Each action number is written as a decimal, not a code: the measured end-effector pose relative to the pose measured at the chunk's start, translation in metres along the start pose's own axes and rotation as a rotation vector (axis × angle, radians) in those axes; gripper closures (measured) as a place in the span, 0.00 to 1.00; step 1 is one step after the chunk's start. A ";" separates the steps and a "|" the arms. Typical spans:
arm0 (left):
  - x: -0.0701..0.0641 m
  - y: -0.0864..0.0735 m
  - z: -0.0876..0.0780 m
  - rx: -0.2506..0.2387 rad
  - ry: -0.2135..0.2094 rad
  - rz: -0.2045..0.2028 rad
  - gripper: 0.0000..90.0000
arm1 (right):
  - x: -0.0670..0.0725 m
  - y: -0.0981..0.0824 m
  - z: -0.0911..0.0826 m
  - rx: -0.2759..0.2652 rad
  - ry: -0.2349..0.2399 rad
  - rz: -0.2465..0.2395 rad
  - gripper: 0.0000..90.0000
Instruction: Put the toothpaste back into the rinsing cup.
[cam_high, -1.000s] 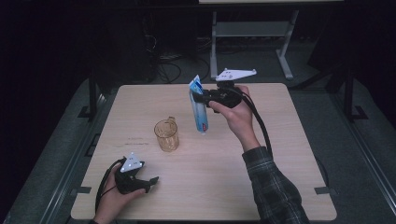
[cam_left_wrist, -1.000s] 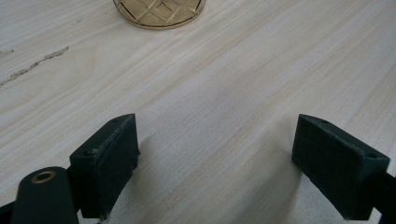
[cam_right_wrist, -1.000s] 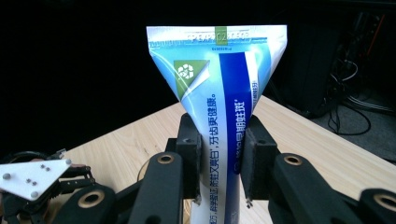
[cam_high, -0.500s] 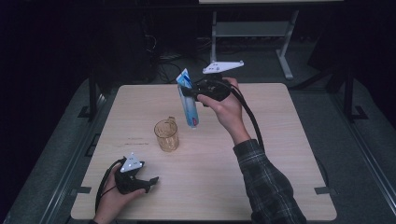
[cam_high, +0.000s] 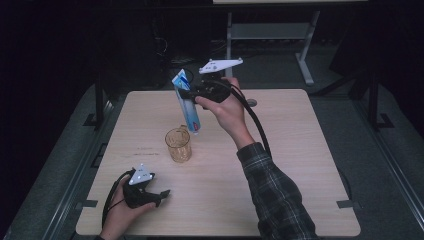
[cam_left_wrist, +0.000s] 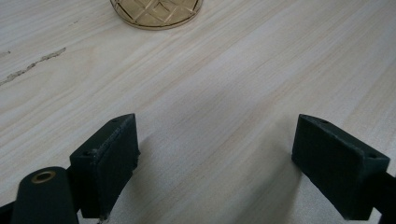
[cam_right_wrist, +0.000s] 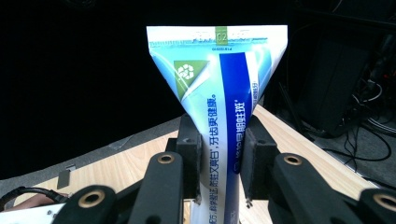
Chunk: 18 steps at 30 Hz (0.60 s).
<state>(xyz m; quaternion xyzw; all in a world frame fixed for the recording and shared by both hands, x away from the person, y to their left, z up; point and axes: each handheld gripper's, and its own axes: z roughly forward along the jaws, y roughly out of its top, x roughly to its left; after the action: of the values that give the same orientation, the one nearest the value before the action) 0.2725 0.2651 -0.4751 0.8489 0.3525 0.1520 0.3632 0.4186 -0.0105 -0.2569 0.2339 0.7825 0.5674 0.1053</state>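
Overhead, the right claw clamps a blue-and-white toothpaste tube near its crimped end; its long axis hangs cap-down, just at one o'clock above the amber faceted glass cup. Left claw rests released at seven o'clock on the pale wooden worktop (idle, farther off). Right gripper view: jaws pinch the tube.
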 end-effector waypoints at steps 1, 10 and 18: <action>0.000 0.000 0.000 0.001 -0.002 0.000 0.15 | 0.001 0.000 0.002 0.002 0.000 -0.004 0.80; 0.000 0.000 0.000 0.000 -0.003 0.001 0.15 | 0.004 0.001 0.022 0.014 0.024 0.000 0.80; 0.000 0.000 0.000 0.000 -0.004 0.005 0.15 | 0.008 -0.004 0.036 0.034 0.037 -0.005 0.80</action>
<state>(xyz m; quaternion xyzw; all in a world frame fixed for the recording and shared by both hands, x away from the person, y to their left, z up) 0.2721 0.2653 -0.4750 0.8502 0.3494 0.1511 0.3636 0.4264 0.0231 -0.2717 0.2230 0.7945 0.5580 0.0881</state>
